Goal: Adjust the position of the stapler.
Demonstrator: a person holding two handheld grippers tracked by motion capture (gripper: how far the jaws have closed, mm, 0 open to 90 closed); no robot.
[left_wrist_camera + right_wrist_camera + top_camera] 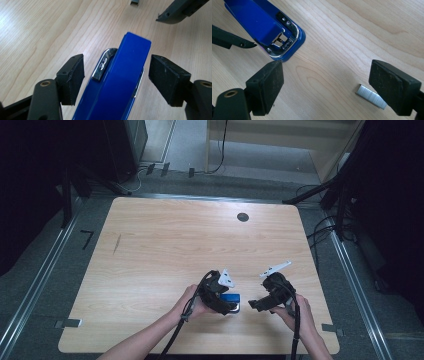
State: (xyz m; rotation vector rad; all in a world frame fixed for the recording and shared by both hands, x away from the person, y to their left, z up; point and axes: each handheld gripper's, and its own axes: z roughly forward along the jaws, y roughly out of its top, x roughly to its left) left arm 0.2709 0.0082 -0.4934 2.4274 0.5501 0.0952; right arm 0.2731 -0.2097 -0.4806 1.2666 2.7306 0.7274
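A blue stapler (117, 85) with chrome trim lies on the wooden table (150, 250), near its front edge. My left gripper (115, 77) straddles it, and a gap shows between each black pad and the stapler's sides, so the jaws are open. In the high view, the left gripper (232, 306) covers most of the stapler (231, 297). My right gripper (328, 87) is open just above the bare wood, facing the stapler's metal front end (274, 32). A short strip of staples (369, 96) lies beside its right pad (392, 87), partly hidden by it.
A dark round grommet (243, 217) sits in the tabletop at the back right. Black stands and cables flank the table on both sides. The table's front edge runs just under the person's forearms (150, 335).
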